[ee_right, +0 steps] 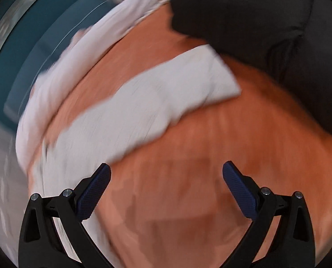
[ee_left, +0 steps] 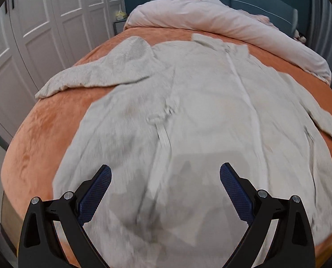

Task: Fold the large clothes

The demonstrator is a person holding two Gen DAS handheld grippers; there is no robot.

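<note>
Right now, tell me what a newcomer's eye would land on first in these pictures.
First the big pale grey robe, spread flat across the orange bedspread, its zip running up the middle and one sleeve flung out to the left. Beyond it a pink duvet is bunched at the head of the bed. The left gripper hangs open over the robe's hem; the right gripper is open above bare bedspread in a blurred view.
</note>
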